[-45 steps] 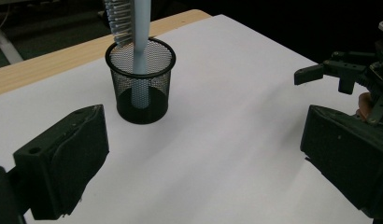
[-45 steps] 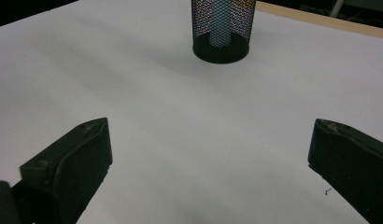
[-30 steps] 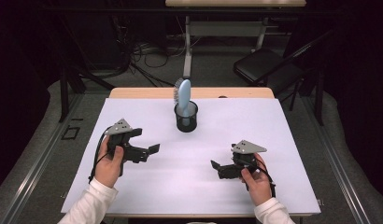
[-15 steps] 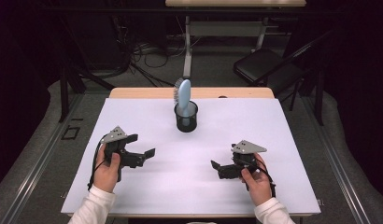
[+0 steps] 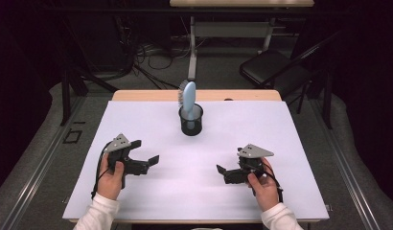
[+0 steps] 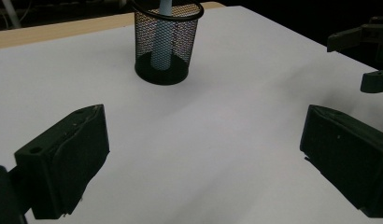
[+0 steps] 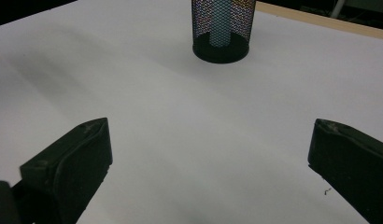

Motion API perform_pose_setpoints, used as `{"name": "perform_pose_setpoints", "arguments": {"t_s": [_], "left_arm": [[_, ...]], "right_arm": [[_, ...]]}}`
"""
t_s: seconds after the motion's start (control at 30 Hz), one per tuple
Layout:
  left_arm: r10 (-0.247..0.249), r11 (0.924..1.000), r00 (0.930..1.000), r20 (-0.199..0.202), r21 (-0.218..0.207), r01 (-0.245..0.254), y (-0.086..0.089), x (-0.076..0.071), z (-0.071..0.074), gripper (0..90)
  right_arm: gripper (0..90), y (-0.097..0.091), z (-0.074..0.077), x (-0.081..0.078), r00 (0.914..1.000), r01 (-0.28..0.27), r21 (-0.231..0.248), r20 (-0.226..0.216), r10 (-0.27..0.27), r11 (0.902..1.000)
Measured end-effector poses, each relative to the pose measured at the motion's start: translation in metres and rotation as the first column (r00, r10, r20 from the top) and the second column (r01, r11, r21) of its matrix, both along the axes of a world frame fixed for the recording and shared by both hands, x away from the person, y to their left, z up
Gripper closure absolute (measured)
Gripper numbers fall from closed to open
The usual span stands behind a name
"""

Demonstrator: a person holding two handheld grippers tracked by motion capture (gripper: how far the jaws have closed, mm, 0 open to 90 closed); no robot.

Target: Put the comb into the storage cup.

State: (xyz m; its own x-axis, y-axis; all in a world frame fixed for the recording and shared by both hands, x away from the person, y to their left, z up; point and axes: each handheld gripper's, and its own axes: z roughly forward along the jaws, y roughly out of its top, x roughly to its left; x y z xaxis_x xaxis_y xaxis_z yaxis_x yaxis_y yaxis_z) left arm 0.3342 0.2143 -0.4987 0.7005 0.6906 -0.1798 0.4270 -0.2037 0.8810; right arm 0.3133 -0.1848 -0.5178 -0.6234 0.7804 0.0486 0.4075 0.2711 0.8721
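Pale blue plastic hairbrush (image 5: 188,97) upright, handle down, in black wire-mesh cup (image 5: 190,120) near far middle of white-covered table (image 5: 290,143), apparently job done; left gripper (image 5: 147,162) and right gripper (image 5: 225,171) resting well apart near front edge, jaws spread wide, holding nothing.

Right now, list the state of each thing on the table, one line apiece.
Hairbrush: upright in the cup, handle down, bristle head above the rim.
Mesh cup: upright on the table, holding the hairbrush.
Left hand-held gripper: open, holding nothing, low over the table.
Right hand-held gripper: open, holding nothing, low over the table.
White table cover: flat.
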Motion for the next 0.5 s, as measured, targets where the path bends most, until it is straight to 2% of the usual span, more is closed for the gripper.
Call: {"name": "perform_pose_setpoints", "arguments": {"t_s": [0.5], "left_arm": [[0.011, 0.9999, 0.9999, -0.002, -0.002, -0.011, 0.0035, -0.0012, -0.0079, 1.5]], "right_arm": [[0.0, -0.0009, -0.0001, 0.0001, 1.0000, 0.003, -0.008, 0.005, -0.003, 1.0000]]}}
